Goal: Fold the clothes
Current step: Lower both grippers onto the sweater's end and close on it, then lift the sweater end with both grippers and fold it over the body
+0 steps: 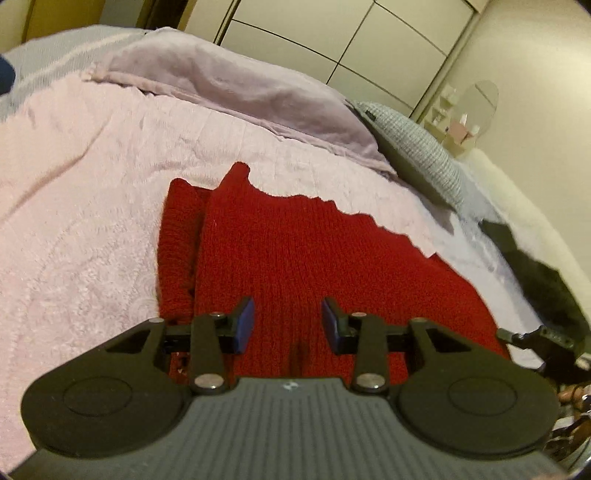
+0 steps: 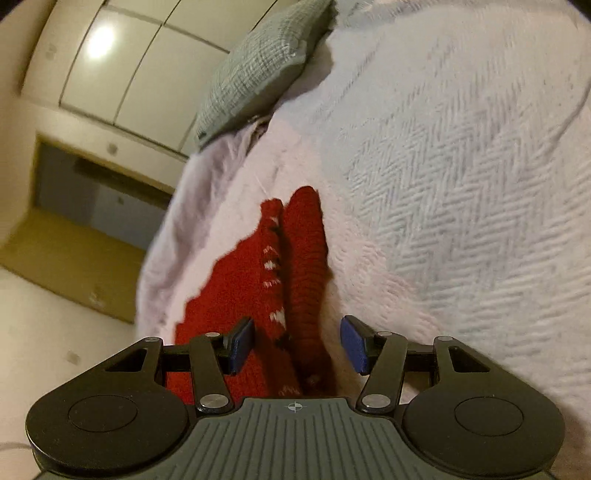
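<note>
A red knitted sweater [image 1: 280,251] lies flat on the pink bedspread [image 1: 74,221], one sleeve folded along its left side. My left gripper [image 1: 288,325] hovers open just over the sweater's near part, blue pads apart with only red knit showing between them. In the right wrist view the same sweater [image 2: 255,280] shows a white-patterned edge and a red sleeve [image 2: 306,258] running away from me. Over that sleeve and the sweater's edge my right gripper [image 2: 297,343] stands open, with no cloth pinched between its pads.
A lilac sheet [image 1: 229,85] is bunched at the bed's far side, with a grey checked pillow [image 1: 417,147] beside it. White wardrobe doors [image 1: 332,33] stand behind. A dark garment [image 1: 535,273] lies at the right. A white herringbone blanket [image 2: 461,166] covers the bed's right.
</note>
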{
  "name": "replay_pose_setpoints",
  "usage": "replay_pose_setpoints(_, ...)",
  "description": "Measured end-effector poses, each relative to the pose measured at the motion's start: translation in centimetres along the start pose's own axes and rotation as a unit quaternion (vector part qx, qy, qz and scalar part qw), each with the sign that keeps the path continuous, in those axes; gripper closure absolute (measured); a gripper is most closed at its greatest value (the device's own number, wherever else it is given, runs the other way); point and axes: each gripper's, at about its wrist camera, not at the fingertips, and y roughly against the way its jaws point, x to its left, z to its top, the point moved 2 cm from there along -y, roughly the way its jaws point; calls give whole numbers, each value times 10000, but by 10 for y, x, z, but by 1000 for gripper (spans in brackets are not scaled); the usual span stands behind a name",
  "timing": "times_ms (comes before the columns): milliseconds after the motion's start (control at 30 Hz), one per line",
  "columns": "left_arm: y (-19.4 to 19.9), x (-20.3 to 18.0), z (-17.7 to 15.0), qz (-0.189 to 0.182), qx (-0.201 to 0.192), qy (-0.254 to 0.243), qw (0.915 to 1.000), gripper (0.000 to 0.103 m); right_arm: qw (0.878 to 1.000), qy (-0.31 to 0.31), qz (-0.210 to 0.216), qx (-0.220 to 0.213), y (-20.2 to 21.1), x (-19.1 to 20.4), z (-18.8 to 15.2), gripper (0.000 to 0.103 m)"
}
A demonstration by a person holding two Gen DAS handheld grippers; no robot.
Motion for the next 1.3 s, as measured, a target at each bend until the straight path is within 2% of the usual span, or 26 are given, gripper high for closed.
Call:
replay_pose_setpoints(133,-3,7,2,-62,-12,173,9998,70,9988,-232,430,65,-13,-2,12,48)
replay_pose_setpoints(267,-6,10,5,-114,-16,246,9996,70,9978,-258,530,311,-35,-1,15,48)
replay_pose_setpoints(300,-6,10,5,-123,-19,247,9996,70,9982,-159,461,354,-37,2,14,51)
replay_pose_setpoints(333,-6,11,6,-132,-24,244,9996,70,9985,-56,387,396,-38,5,13,61)
replay_pose_setpoints(433,-6,15,6,-172,-21,307,9994,71,9987,108,109,484,-40,10,11,77)
replay_pose_setpoints(500,-2,20,7,-202,-47,390,9990,71,9979,283,-241,527,-39,20,12,79)
replay_pose_setpoints(533,2,23,8,-212,-75,434,9988,71,9956,563,-528,524,-40,34,12,80)
replay_pose_setpoints(600,9,30,9,-231,-133,520,9983,71,9817,1346,-1248,500,-45,70,9,81)
replay_pose_setpoints(667,16,36,10,-251,-191,606,9977,71,9506,2391,-1946,361,-53,116,-3,82)
replay_pose_setpoints(700,20,40,10,-261,-220,650,9973,71,9303,2899,-2231,268,-55,137,-12,83)
replay_pose_setpoints(800,31,50,12,-291,-306,779,9961,71,8711,4183,-2573,-27,-66,204,-53,84)
replay_pose_setpoints(867,38,57,13,-310,-363,865,9951,71,8333,4905,-2551,-44,-82,236,-98,84)
replay_pose_setpoints(933,46,65,15,-304,-419,953,9941,71,7902,5593,-2506,-57,-99,269,-143,84)
replay_pose_setpoints(1000,55,75,15,-256,-451,1049,9931,71,7554,6067,-2475,72,-126,278,-192,84)
replay_pose_setpoints(1067,62,84,13,-186,-440,1137,9924,71,7211,6397,-2654,177,-153,273,-235,84)
replay_pose_setpoints(1100,65,89,12,-149,-432,1181,9919,71,7078,6494,-2772,217,-166,266,-250,82)
replay_pose_setpoints(1200,74,99,9,-63,-402,1288,9908,71,6687,6766,-3072,246,-196,249,-290,65)
replay_pose_setpoints(1267,76,99,6,-66,-366,1307,9907,71,6510,6913,-3133,110,-192,245,-301,63)
replay_pose_setpoints(1300,76,98,6,-102,-350,1317,9906,71,6615,6876,-2989,175,-183,245,-301,60)
